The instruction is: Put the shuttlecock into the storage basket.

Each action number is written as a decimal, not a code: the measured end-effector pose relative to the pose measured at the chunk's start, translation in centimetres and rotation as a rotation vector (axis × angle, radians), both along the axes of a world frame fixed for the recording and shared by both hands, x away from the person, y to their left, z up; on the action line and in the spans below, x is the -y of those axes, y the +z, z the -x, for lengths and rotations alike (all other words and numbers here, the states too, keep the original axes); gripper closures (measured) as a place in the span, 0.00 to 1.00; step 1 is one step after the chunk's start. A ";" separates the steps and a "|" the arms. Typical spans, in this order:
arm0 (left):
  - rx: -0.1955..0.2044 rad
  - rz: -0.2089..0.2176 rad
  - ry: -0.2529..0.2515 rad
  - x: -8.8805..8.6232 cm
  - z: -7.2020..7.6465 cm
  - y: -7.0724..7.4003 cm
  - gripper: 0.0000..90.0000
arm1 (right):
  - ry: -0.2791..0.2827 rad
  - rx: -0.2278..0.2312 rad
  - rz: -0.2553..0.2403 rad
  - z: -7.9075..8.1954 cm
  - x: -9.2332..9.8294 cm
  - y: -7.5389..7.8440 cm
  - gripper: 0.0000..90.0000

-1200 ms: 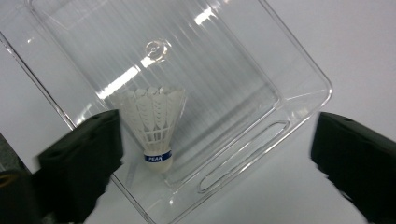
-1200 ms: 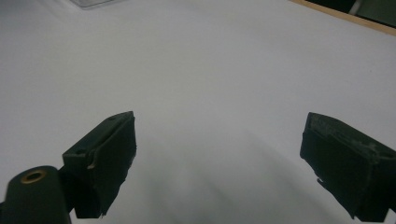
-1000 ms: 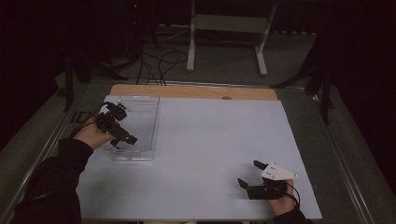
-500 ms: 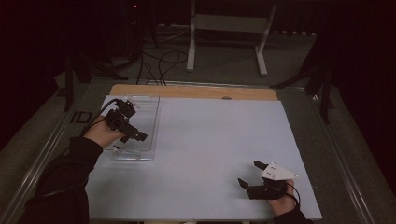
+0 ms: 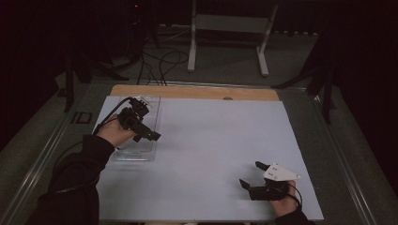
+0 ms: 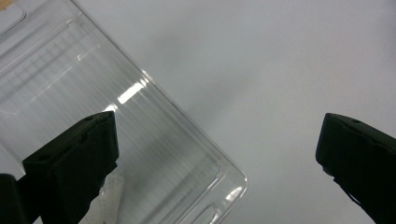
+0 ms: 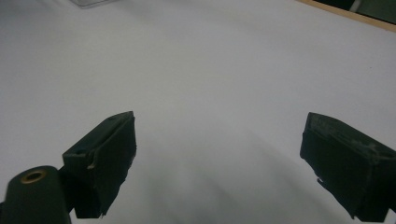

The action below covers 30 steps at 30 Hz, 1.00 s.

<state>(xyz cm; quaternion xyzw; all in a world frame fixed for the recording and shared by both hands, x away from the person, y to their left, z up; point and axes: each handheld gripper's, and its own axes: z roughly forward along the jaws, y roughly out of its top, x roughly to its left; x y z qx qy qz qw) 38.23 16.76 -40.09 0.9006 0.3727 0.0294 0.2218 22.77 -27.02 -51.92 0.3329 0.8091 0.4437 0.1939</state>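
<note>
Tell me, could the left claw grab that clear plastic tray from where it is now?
Probably yes. The left claw hangs open right over the clear plastic tray, one jaw above it and one past its edge, with nothing between them.

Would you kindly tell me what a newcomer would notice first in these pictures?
A clear plastic tray lies at the left edge of the white sheet, with the left hand-held gripper above it, jaws wide open. The right hand-held gripper, also open, sits over bare sheet near the front right corner.
</note>
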 end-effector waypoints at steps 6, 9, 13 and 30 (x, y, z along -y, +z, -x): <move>0.005 0.013 -0.047 1.5 0.3 0.2 0.00 | 0.000 0.001 -0.001 0.0 -0.1 0.0 0.12; 0.007 0.027 -0.078 2.2 0.4 0.2 0.00 | 0.002 0.002 -0.002 0.0 0.0 0.1 0.12; 0.013 0.047 -0.103 3.1 0.7 0.3 0.00 | -0.002 0.004 -0.004 0.1 0.0 0.1 0.12; 0.004 0.026 -0.266 7.3 2.5 -1.0 0.00 | 0.003 0.006 -0.004 0.0 0.1 0.1 0.12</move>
